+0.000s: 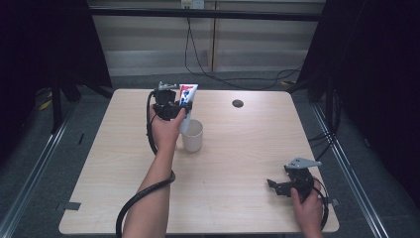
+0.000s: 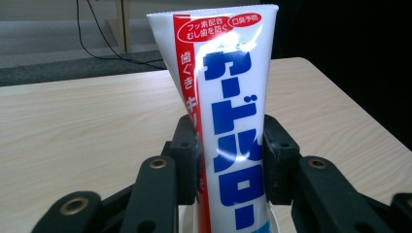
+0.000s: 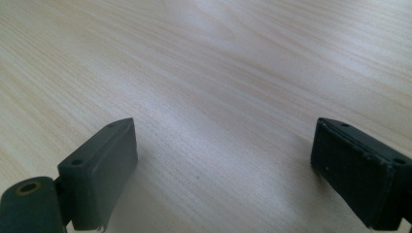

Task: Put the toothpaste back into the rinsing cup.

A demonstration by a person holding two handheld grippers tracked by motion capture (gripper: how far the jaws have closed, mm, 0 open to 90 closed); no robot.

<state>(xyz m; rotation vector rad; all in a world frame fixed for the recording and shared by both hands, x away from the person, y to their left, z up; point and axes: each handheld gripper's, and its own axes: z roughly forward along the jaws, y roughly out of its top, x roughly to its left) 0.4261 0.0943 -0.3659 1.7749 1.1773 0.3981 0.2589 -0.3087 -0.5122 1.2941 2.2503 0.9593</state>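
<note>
- Left tool (image 1: 174, 106) clamps a toothpaste tube (image 1: 186, 97) at mid-body; jaws pressed on both sides, seen close in the left gripper view (image 2: 233, 150).
- Tube held upright, crimped flat end up, lower end down at the mouth of the white cup (image 1: 192, 136); can't tell if the cap end touches the cup's inside.
- Mid-body grip likely keeps the tube vertical so it drops straight into the cup rather than tipping over the rim.
- Cup stands upright on the surface (image 1: 223, 163), left of centre, just beside the left hand (image 1: 167, 130).
- Right tool (image 1: 282, 187) rests low near the surface's near right edge, jaws wide apart, nothing between them (image 3: 221, 160); well apart from the cup, probably parked out of the way.
- Judged step: placing the tube in the cup, not released yet.
</note>
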